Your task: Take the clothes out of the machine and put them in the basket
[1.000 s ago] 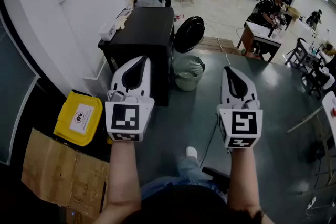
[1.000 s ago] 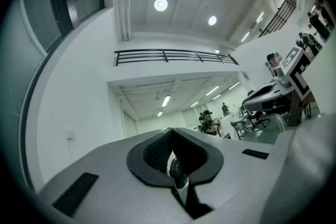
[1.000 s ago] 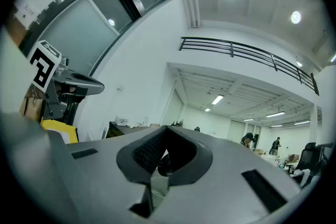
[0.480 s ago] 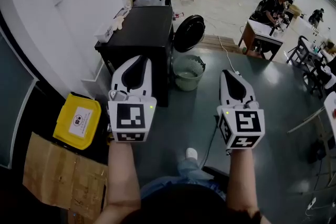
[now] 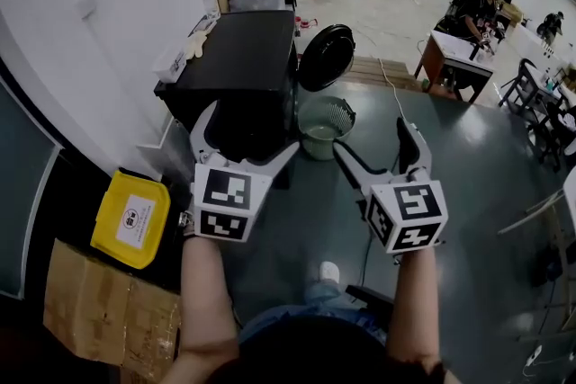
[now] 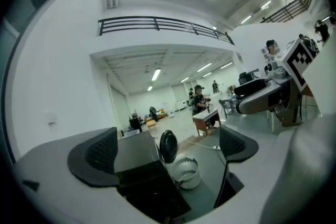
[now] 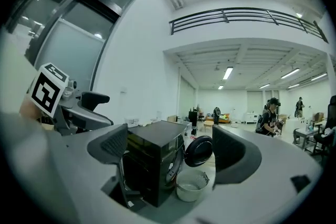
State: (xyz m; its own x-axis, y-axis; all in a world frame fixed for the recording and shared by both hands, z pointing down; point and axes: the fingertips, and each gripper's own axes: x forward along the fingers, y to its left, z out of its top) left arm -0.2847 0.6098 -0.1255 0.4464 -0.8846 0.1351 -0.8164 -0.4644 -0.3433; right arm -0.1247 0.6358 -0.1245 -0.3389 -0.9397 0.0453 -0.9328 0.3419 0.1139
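The left claw stands wide open. Its jaws have just been spreading and it holds nothing: the pads are bare, with only the room beyond showing in the gap. The right claw is the same, its jaws just spread into a broad fork, with nothing between them or against the pads. The two are held out side by side in front of the person, the right one rolled a little so that its marker cube tilts.

Straight ahead of the left claw stands the machine, a black box on the floor. In the head view its front lies right behind that claw's jaws, but the left gripper view shows it apart and untouched. Its round door hangs open, ahead of the space between the two claws. Below the door, on the floor just beside the machine's front, sits the basket, pale and slotted, ahead of both claws and nearer the right one's left jaw. The right gripper view frames all three between the jaws, with the machine to the left and the basket low in the middle. The drum mouth is dark, so I cannot tell whether the clothes are in it.

On the floor left of the left claw lie a yellow bin and some cardboard. Far ahead and right of the right claw, people sit at a desk.
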